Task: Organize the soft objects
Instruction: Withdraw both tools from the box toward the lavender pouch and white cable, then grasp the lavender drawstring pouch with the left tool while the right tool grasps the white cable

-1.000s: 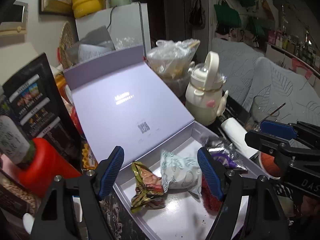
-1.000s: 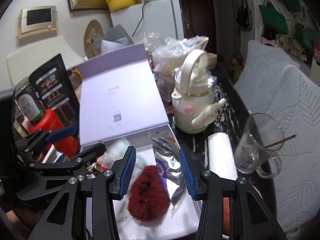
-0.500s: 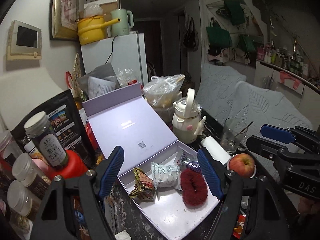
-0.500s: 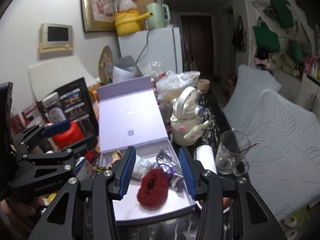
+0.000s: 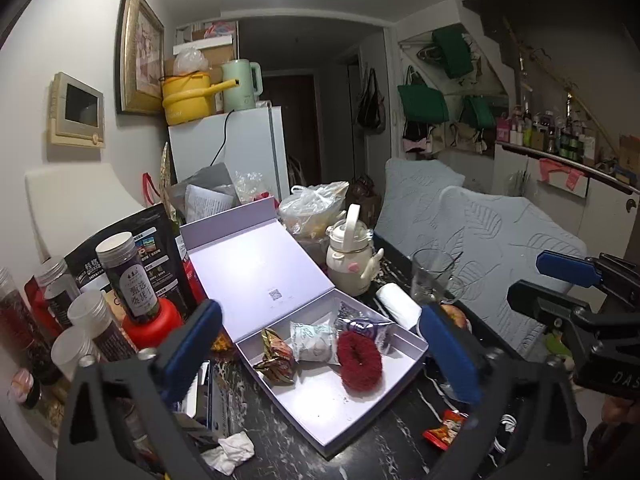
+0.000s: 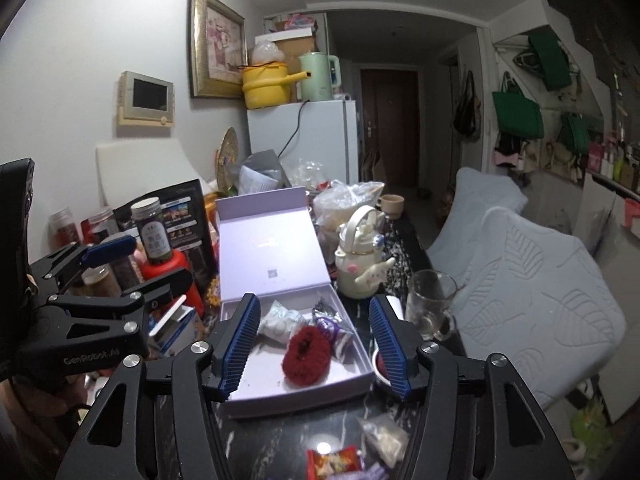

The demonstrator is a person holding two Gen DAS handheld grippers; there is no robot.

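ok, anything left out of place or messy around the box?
Yes: a red snack packet and a crumpled tissue lie on the dark tabletop, outside the open lilac box holding the red scrunchie and other packets.

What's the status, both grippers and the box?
Left hand-held gripper and right hand-held gripper open, empty, jaws just widened. Red scrunchie and snack packets in lavender box. Nothing obstructing.

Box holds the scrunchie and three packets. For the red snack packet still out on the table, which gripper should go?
Right, probably. The red snack packet lies just below the right gripper, whose jaws stand open and empty; the left gripper sits further aside.
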